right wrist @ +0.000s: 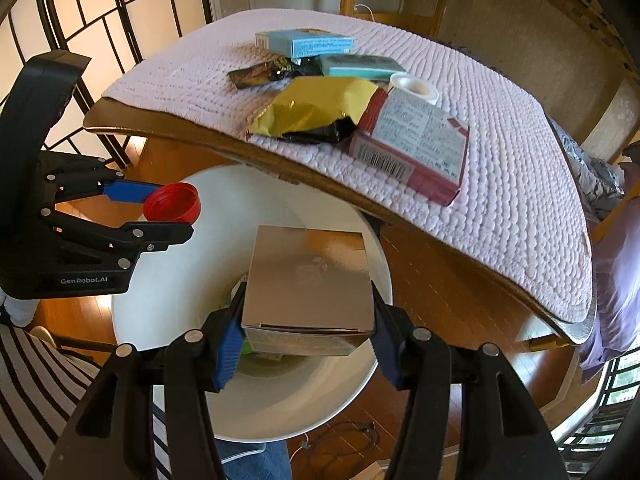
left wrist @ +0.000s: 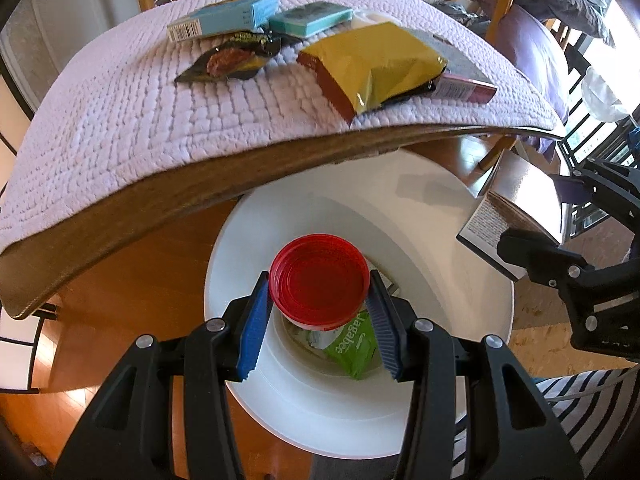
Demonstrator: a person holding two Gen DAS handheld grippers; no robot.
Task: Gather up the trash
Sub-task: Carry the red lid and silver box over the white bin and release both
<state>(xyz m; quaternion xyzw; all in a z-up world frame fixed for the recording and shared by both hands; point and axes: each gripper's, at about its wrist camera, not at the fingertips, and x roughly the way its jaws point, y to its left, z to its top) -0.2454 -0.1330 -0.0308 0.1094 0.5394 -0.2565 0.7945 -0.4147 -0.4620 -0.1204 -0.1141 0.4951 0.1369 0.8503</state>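
Left claw (left wrist: 319,312) clamps a red lid (left wrist: 319,282), right claw (right wrist: 306,334) a silver box (right wrist: 308,292), both over the white bin (left wrist: 460,264); several wrappers and boxes still sit on the far surface (left wrist: 120,120).

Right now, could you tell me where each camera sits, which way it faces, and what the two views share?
Left wrist: on the left claw, looking steeply down into the white bin; its fingers clamp a red lid, and the right claw shows at the edge.
Right wrist: on the right claw, aimed down at the bin; it clamps a silver box, striped sleeve at left.
Shared: bin, lid, yellow bag on the table.
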